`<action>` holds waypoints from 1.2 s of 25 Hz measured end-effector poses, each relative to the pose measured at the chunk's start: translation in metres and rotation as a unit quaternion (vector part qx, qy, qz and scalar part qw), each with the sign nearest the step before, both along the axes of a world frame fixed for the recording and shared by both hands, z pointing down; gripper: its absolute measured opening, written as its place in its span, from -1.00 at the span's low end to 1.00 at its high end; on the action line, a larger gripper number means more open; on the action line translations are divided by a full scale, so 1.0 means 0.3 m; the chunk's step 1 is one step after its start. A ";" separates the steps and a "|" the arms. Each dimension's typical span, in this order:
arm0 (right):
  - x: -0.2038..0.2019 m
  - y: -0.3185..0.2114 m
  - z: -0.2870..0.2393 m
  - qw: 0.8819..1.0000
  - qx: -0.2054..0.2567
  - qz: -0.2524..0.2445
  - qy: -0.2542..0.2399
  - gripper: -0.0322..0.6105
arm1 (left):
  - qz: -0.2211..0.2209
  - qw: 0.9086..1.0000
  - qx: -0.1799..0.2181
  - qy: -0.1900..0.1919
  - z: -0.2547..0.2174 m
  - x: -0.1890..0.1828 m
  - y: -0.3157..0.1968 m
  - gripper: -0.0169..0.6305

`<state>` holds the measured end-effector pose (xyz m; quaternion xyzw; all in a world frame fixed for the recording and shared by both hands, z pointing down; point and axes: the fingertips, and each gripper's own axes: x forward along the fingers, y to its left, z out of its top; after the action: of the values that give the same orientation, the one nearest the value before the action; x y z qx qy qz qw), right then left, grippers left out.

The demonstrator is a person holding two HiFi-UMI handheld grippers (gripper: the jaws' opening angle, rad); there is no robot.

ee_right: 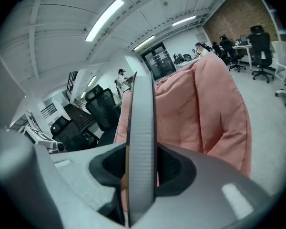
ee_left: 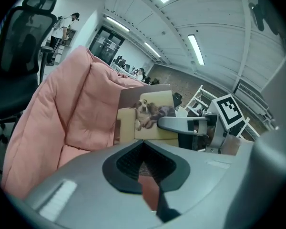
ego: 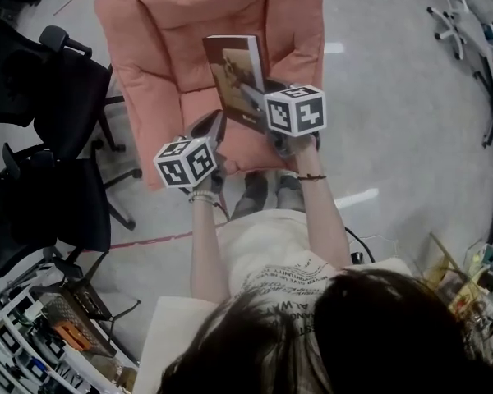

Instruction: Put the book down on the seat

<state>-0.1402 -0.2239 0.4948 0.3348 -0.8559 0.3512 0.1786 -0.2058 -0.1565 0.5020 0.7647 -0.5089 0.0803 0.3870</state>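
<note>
A book (ego: pixel 237 72) with a dog picture on its cover hangs tilted over the pink cushioned seat (ego: pixel 199 103). My right gripper (ego: pixel 251 97) is shut on the book's lower right edge. The right gripper view shows the book (ee_right: pixel 141 142) edge-on between the jaws of the right gripper (ee_right: pixel 141 149), with the pink chair (ee_right: pixel 205 109) behind. My left gripper (ego: pixel 212 126) is low at the seat's front left and holds nothing. Its jaws look shut in the left gripper view, where the left gripper (ee_left: pixel 144 143) faces the book (ee_left: pixel 152 120) and the right gripper (ee_left: pixel 166 123).
Two black office chairs (ego: pixel 49 97) stand close on the pink chair's left. The person's feet (ego: pixel 267 191) are just before the seat's front edge. A cluttered rack (ego: pixel 41 335) is at lower left, and white chair bases (ego: pixel 456 19) at upper right.
</note>
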 end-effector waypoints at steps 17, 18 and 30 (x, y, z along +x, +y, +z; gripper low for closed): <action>-0.016 -0.152 0.372 0.999 -0.031 0.007 0.013 -0.44 | 0.014 0.999 -0.049 -0.014 0.345 -0.058 -0.125 -0.95; -0.011 -0.159 0.395 0.999 -0.033 0.006 0.014 -0.44 | 0.013 0.999 -0.051 -0.013 0.364 -0.054 -0.134 -0.95; -0.072 -0.171 0.716 0.998 -0.051 -0.035 0.013 -0.44 | 0.020 0.996 -0.091 0.002 0.626 -0.054 -0.193 -0.95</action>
<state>-0.1618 -0.2752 0.7097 0.2997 -0.8455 0.3839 0.2191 -0.2219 -0.2144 0.6898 0.7369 -0.4829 0.1322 0.4542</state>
